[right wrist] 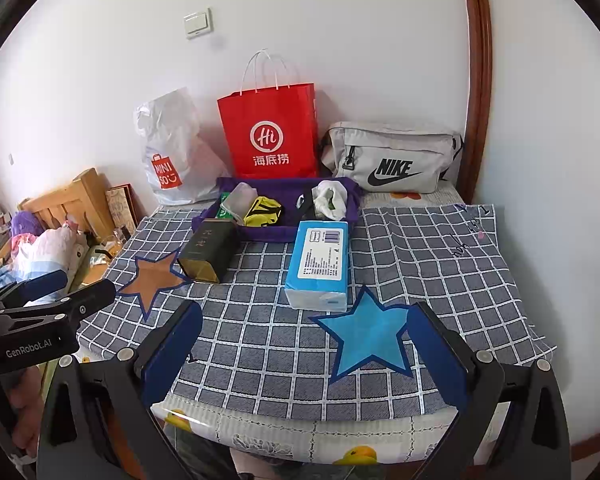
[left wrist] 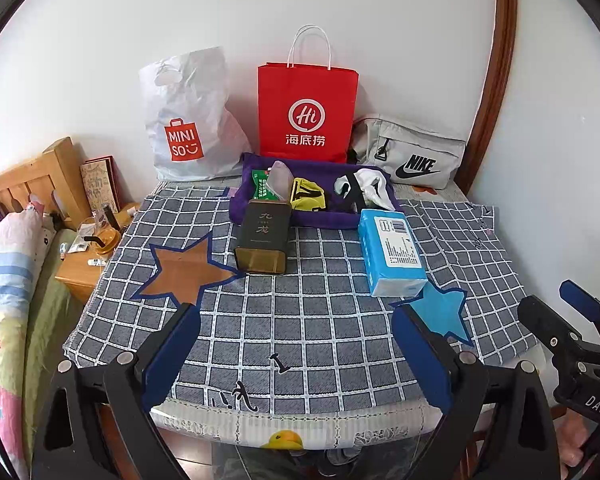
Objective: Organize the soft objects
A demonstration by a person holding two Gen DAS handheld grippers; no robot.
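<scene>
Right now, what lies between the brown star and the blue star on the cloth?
Only bare checked cloth separates the brown star from the blue star; the right wrist view shows it.

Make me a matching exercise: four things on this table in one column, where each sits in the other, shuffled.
Things:
1. dark tin
2. blue tissue pack
3. red paper bag
4. grey Nike pouch

Places:
A. upright against the wall, between two other bags
B. lying beside the brown star
C. far right, by the wooden frame
D. just behind the blue star

Pairs: 1-B, 2-D, 3-A, 4-C
</scene>
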